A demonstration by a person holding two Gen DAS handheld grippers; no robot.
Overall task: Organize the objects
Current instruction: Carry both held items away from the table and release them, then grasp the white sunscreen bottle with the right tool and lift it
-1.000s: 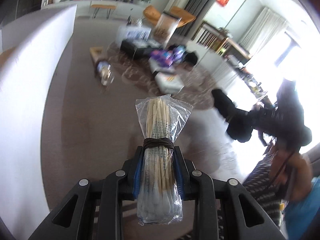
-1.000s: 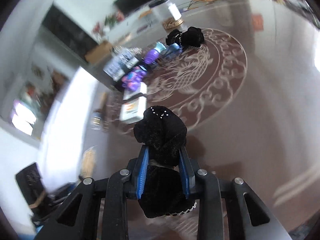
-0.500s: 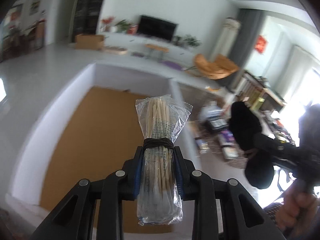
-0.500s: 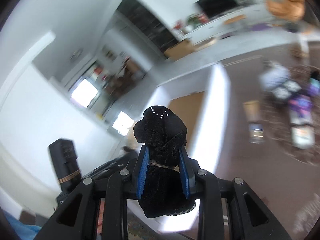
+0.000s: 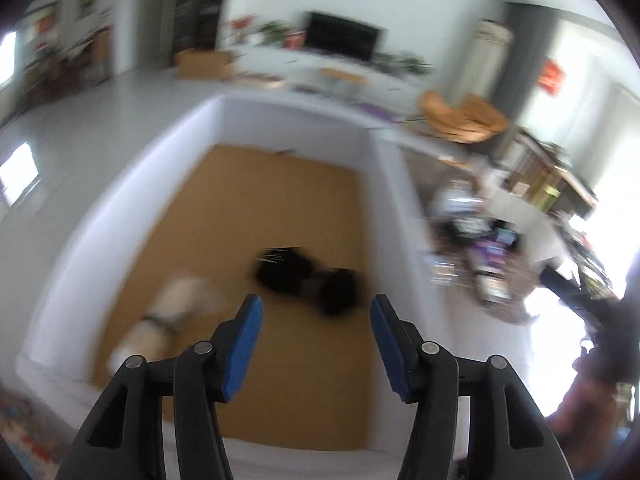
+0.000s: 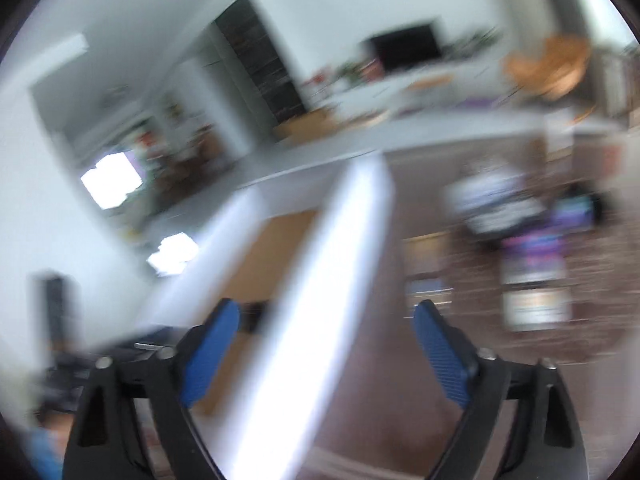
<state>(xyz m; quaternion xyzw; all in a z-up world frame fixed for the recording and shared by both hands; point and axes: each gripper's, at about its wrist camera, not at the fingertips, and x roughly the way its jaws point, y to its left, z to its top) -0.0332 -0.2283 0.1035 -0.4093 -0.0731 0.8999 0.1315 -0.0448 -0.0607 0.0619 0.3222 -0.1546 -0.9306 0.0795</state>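
Blue-padded, our left claw and right claw are opening, empty. Beyond, the swab bundle and black scrunchie lie in the white box. Swinging back carelessly, we might clip its wall.

Pretty bright living room, white walls, a black TV on a long white console, orange chair, patterned brown rug.
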